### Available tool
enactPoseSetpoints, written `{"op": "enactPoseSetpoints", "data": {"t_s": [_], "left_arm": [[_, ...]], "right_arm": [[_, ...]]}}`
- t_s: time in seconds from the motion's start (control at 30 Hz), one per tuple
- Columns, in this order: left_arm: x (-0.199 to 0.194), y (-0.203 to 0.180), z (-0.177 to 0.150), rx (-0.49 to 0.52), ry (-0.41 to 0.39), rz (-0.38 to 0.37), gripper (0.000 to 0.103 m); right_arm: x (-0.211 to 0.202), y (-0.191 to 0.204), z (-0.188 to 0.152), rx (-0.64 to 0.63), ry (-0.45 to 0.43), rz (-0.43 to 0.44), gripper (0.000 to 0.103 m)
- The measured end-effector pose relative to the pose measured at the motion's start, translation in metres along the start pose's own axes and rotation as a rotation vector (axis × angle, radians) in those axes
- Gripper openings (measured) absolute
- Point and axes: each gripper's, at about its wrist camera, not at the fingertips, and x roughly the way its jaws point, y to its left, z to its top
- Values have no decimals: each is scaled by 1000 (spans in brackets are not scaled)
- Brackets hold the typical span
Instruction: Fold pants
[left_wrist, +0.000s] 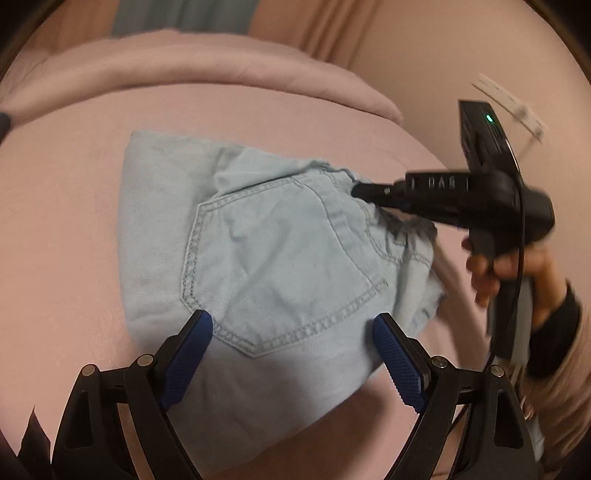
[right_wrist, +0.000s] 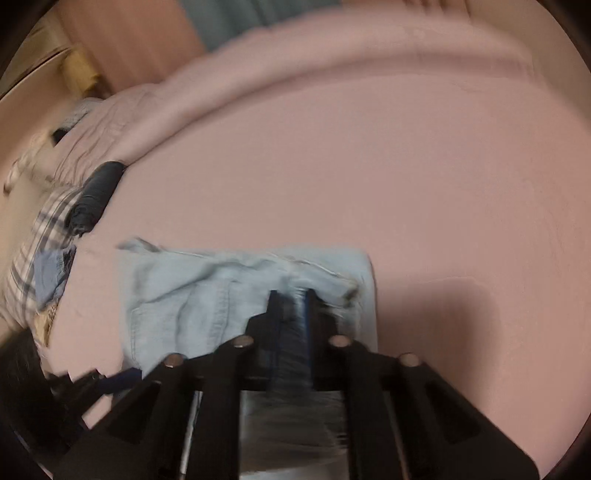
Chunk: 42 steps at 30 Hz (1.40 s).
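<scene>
Light blue denim pants lie folded on a pink bed sheet, back pocket up. My left gripper is open, its blue pads spread over the near edge of the pants. My right gripper comes in from the right and is shut on the waistband edge. In the right wrist view the right gripper has its fingers together on the pants; the view is blurred.
A rolled pink blanket lies along the far side of the bed. A pile of other clothes, with a plaid piece and a dark roll, sits at the bed's left edge in the right wrist view.
</scene>
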Motion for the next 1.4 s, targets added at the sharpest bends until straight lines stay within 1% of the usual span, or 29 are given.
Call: {"op": "enactPoseSetpoints", "data": {"t_s": [0.03,0.07,0.13,0.17,0.2,0.23,0.27,0.3,0.37,0.43,0.47,0.53,0.6,0.63,0.67,0.7,0.8,0.9,0.97,1.03,1.07,1.1,1.13,1.17,1.2,1.23,1.27,1.33,1.4], "left_arm": [[-4,3,0,-17,2,-16,88],[-9,7,1,-39,4,-30,88],[-29,18,-2,-90,-22,-60,88],[-35,22,-4,-108,-42,-61,88],[-45,32,-10,-142,-65,-48,88],[-49,40,-15,-173,-68,-37,88],[-49,48,-19,-213,-64,-36,88],[-47,59,-25,-268,-53,-53,88],[-40,72,-32,-337,-27,-72,88],[-40,75,-35,-350,-36,-80,79],[-39,75,-35,-350,-37,-87,75],[-36,77,-35,-356,-20,-110,55],[-31,74,-36,-344,-5,-112,48],[-30,72,-35,-332,-3,-112,38],[-28,69,-35,-318,4,-111,35],[-27,65,-36,-290,6,-87,32],[-24,54,-34,-242,5,-38,29],[-21,46,-33,-220,3,-4,29],[-21,36,-31,-193,-3,28,29],[-24,22,-29,-153,0,71,32],[-27,16,-28,-134,-1,95,35],[-21,15,-21,-123,-6,114,40],[-23,11,-19,-114,-12,128,49],[-25,8,-18,-106,-20,143,54],[-27,2,-15,-91,-39,161,65],[-30,-1,-13,-80,-54,172,72],[-31,-5,-10,-67,-69,185,74],[-33,-14,-3,-33,-92,202,77],[-32,-17,4,-13,-97,215,77]], "right_arm": [[-3,-5,0,21,-15,33,6],[-5,-4,4,18,1,37,6],[-12,-1,8,0,37,13,12],[-22,6,13,-19,49,-17,24],[-29,14,17,-45,39,-12,37],[-32,32,17,-78,24,15,44],[-37,45,21,-125,14,76,53],[-37,58,26,-154,19,117,54],[-22,86,36,-192,59,196,54],[-3,103,36,-207,114,236,54],[18,122,42,-227,156,244,54],[46,144,45,-263,208,224,53],[82,163,51,-276,289,199,53],[94,166,52,-274,332,195,53],[110,167,49,-277,406,197,46],[116,170,48,-297,444,201,28],[116,175,42,-414,448,150,19],[130,170,34,-425,452,89,19],[125,171,30,-435,412,75,21],[111,168,32,-401,361,84,25],[96,163,34,-368,308,102,29],[84,160,37,-349,269,119,29],[62,155,38,-337,212,141,29],[42,150,37,-345,162,150,31],[24,146,35,-358,123,152,34],[10,143,32,-369,93,148,37],[-15,134,25,-386,53,146,40],[-40,120,13,-398,13,123,41],[-67,96,-6,-412,-29,71,41]]}}
